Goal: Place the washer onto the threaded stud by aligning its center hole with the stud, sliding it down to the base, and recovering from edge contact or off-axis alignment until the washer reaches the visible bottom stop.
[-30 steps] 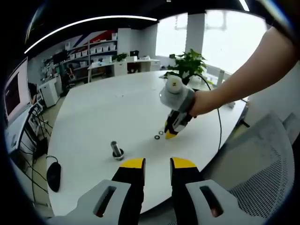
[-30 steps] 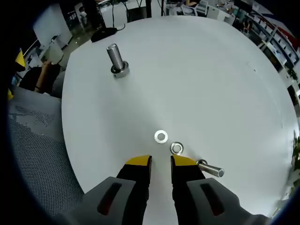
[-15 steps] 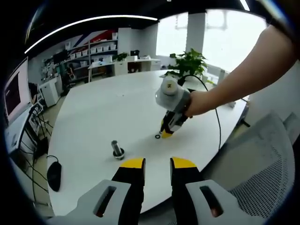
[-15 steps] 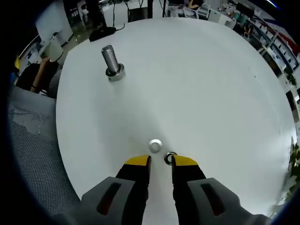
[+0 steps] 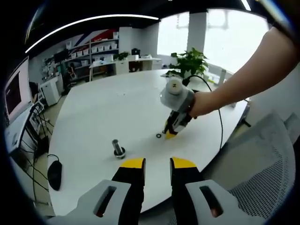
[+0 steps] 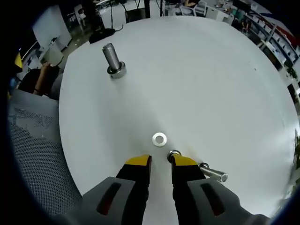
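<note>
In the left gripper view, your left hand-held gripper [image 5: 157, 164] hangs released above the bench [image 5: 108, 108], near the upright stud [image 5: 117, 148].

In the right gripper view, your right hand-held gripper [image 6: 158, 161] is parted and empty; the washer [image 6: 159, 139] lies flat just ahead. Centre both jaws around it before closing.

A round white table [image 5: 103, 112] fronts a grey mesh chair [image 5: 262, 164], a black mouse [image 5: 54, 174] lies at its edge, and a potted plant [image 5: 190, 62] stands behind, with a loose bolt [image 6: 213, 172] lying flat.
</note>
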`<move>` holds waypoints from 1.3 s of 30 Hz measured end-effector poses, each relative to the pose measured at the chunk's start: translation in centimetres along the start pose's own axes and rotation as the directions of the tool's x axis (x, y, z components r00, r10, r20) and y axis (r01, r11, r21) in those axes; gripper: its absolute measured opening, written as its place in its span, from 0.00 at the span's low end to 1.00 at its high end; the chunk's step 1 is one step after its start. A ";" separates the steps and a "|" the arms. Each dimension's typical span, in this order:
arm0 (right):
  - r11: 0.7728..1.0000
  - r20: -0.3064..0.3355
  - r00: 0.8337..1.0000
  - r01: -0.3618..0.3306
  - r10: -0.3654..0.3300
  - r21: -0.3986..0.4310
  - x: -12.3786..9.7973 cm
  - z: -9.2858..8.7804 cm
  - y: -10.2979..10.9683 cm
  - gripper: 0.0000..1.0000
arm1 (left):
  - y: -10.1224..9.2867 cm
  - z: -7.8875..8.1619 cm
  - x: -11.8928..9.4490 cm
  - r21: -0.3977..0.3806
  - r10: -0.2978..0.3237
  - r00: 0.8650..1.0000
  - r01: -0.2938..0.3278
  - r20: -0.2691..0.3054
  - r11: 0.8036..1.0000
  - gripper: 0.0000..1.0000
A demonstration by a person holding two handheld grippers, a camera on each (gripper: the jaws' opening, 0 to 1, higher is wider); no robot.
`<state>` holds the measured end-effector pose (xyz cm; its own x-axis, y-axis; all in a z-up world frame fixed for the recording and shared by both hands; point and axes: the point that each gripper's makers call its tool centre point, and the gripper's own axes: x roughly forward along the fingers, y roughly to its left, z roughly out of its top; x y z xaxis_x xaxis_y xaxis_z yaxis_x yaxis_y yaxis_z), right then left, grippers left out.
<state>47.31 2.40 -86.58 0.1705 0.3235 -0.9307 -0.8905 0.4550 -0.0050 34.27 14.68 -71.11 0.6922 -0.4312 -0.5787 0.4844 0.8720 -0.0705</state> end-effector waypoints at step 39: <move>1.000 -0.017 1.000 0.014 -0.015 -0.022 -0.1 -0.6 -0.5 0.15 | 0.1 -0.2 0.0 0.006 0.009 1.000 -0.009 -0.009 1.000 0.18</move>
<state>47.49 1.65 -86.70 0.1761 0.3024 -0.9368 -0.8970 0.4413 -0.0262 34.23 14.79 -71.29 0.6917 -0.4210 -0.5868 0.4809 0.8747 -0.0606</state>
